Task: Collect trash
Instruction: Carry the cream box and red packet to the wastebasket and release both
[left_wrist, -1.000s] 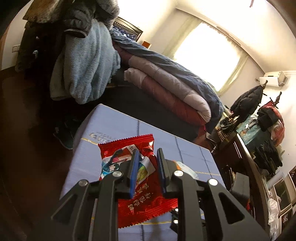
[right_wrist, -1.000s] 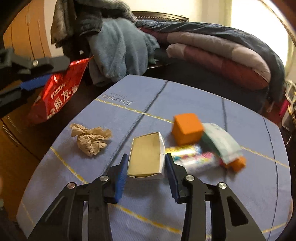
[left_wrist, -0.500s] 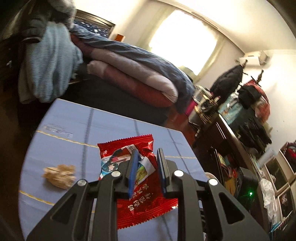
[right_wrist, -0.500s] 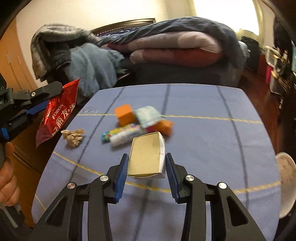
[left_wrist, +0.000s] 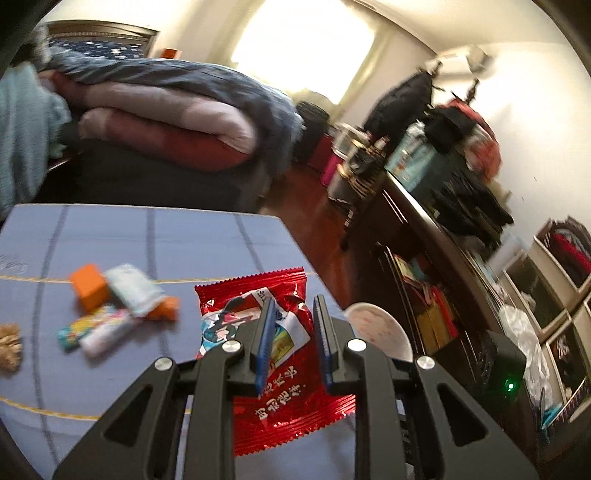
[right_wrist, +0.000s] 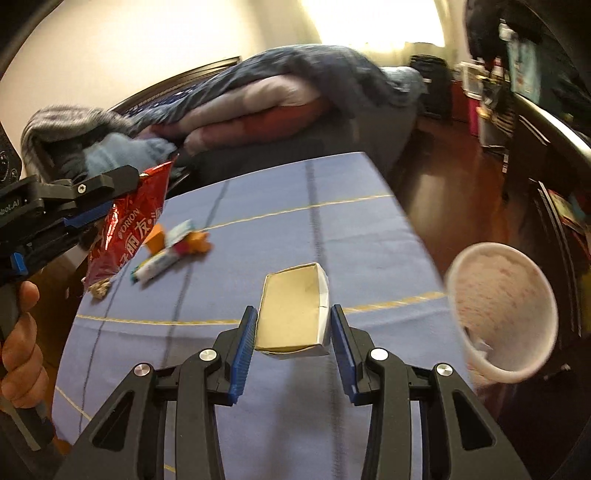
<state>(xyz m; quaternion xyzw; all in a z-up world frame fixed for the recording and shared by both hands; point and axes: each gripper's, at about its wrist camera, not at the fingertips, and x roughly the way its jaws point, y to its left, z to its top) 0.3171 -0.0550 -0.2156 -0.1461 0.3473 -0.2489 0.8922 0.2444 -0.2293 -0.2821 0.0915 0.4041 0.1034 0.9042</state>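
My left gripper (left_wrist: 293, 325) is shut on a red snack wrapper (left_wrist: 273, 395) and holds it above the blue-covered table (left_wrist: 155, 236); it also shows at the left of the right wrist view (right_wrist: 127, 225). My right gripper (right_wrist: 293, 332) is shut on a small cream paper box (right_wrist: 291, 317), held above the table (right_wrist: 351, 236). A white round bin (right_wrist: 502, 314) stands just beyond the table's right edge, and its rim shows in the left wrist view (left_wrist: 376, 328). A crumpled paper ball (left_wrist: 9, 343) lies at the table's left.
An orange block (left_wrist: 88, 286), a pale packet (left_wrist: 133, 290) and a colourful tube (left_wrist: 99, 328) lie together on the table. A bed with folded quilts (left_wrist: 166, 122) is behind. A dark cluttered shelf unit (left_wrist: 443, 229) stands to the right.
Both grippers have swung to the right with their loads. The white bin has come into both views, and the table items have slid to the left.
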